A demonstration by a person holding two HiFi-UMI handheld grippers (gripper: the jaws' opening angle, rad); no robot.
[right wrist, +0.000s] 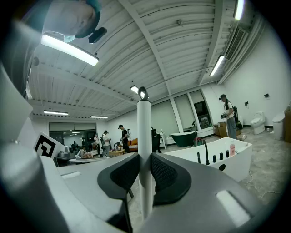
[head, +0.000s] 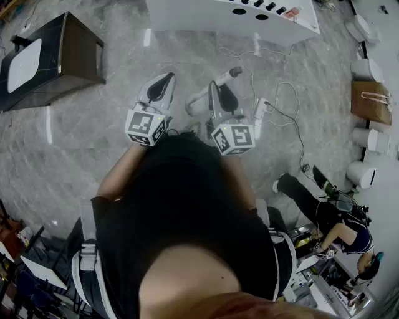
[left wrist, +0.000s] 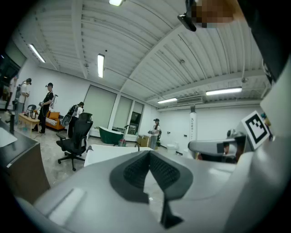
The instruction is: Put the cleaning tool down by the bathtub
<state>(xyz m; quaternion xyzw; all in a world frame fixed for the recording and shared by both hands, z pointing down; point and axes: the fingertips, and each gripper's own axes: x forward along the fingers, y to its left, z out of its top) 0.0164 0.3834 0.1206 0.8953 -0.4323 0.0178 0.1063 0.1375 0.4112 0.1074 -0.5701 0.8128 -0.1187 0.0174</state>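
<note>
The cleaning tool is a long white pole [right wrist: 144,136] with a dark tip, and it stands upright between my right gripper's pads. My right gripper [right wrist: 144,158] is shut on that pole. In the head view the pole [head: 201,98] slants up to the right past the right gripper [head: 214,88], ending in a grey tip. The white bathtub [head: 206,19] lies on the floor ahead, also visible as the bathtub [right wrist: 229,157] with dark taps. My left gripper [head: 163,78] hovers to the left of the pole, apart from it. The left gripper [left wrist: 149,154] has its tips together and nothing between them.
A dark cabinet with a white basin [head: 56,56] stands at the left. A cable [head: 288,115] and a small white device [head: 259,116] lie on the marble floor by the right gripper. A brown paper bag [head: 369,101] and white fixtures line the right side. A person [head: 333,218] sits at lower right.
</note>
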